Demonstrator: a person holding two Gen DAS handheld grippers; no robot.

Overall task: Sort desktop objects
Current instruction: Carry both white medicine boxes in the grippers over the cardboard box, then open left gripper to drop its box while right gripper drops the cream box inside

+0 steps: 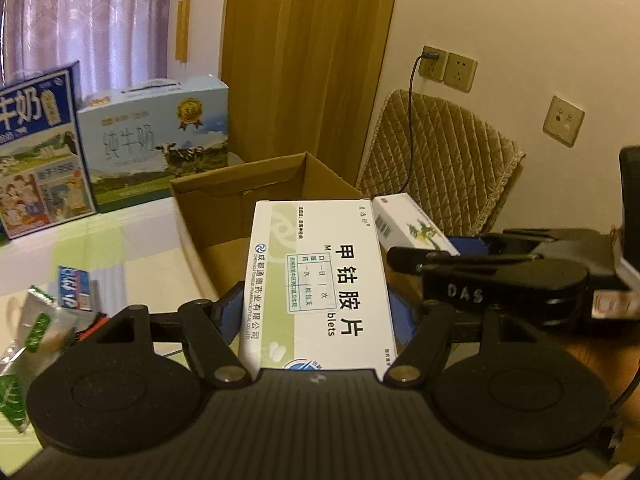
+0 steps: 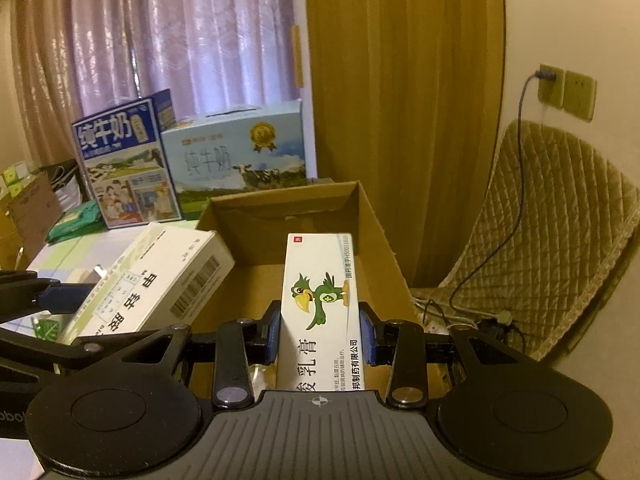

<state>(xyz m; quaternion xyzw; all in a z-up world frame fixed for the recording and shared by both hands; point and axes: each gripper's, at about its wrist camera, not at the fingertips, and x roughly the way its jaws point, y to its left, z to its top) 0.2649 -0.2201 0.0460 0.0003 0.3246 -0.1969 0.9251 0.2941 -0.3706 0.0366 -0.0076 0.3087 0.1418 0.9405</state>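
- Clamped between the blue pads of the left gripper (image 1: 318,316) is a white-and-green tablet box (image 1: 320,280), its long side running toward 12 o'clock over the open cardboard box (image 1: 240,200).
- Held likewise in the right gripper (image 2: 320,336) is a narrow ointment box (image 2: 320,312) printed with a green bird, also pointing toward 12 o'clock above the cardboard box.
- Only in the left wrist view are small packets (image 1: 36,332) and a blue-and-white sachet (image 1: 76,290) seen on the tablecloth at 9 o'clock, and a third wall plate (image 1: 563,121) at 2 o'clock.
- Only in the right wrist view are the tablet box's barcode end, cables on the floor (image 2: 460,312) at 3 o'clock, and green goods (image 2: 76,220) at 10 o'clock seen.
- Two milk cartons (image 1: 156,136) are shown by both views, standing at 10 to 11 o'clock behind the cardboard box.
- A quilted cushion (image 2: 560,220) is seen leaning on the wall at 2 o'clock.
- From the left view, the right gripper and its ointment box are seen just beside the tablet box at 3 o'clock.
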